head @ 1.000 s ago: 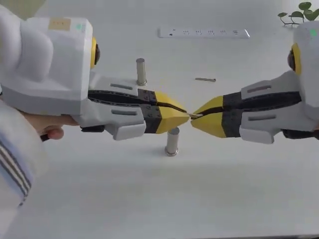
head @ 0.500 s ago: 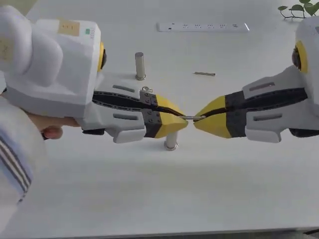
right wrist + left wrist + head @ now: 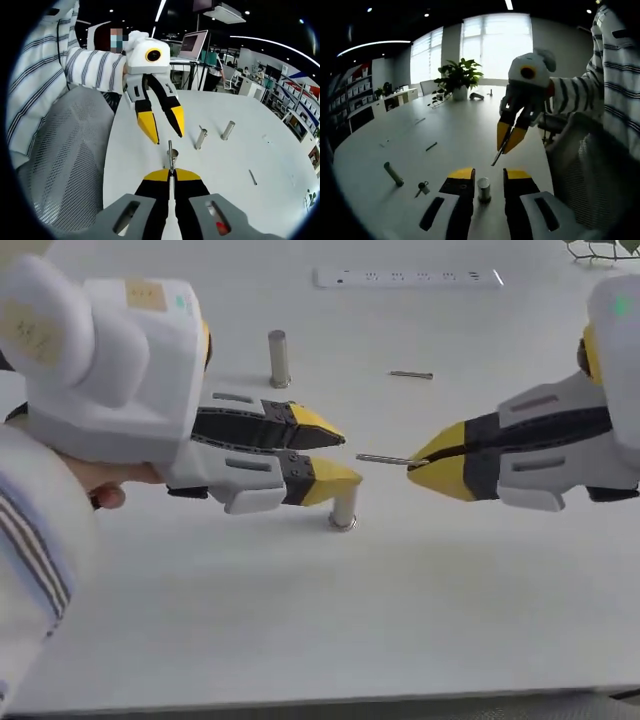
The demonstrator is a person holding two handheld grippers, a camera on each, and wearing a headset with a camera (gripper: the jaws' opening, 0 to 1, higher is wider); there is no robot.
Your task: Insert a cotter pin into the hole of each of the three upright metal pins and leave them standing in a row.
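At nine o'clock in the head view your left gripper (image 3: 352,458) has its jaws apart and empty. In its own view the near metal pin (image 3: 343,510) sits between the jaw tips with a gap on each side. That pin stands upright on the surface (image 3: 300,620), at about six o'clock from the jaw tips. A second metal pin (image 3: 278,358) stands well beyond at twelve o'clock, and a spare cotter pin (image 3: 411,374) lies flat at one o'clock. Just right of centre the cotter pin (image 3: 378,458) hangs level in the air, pointing towards nine o'clock, above the near pin's top and a little to its right, not yet in any hole. At three o'clock your right gripper (image 3: 412,462) has its jaws clamped on that cotter pin's right end. Expect the cotter pin to be light, thin, stiff and smooth. Held by one end, it may swivel in the jaws if its tip catches the hole's rim, so grip it firmly. The metal pin looks solid but stands on a narrow base and should tip easily. Take it low on the shaft with the left jaws, clear of the hole, which is too small to make out here.
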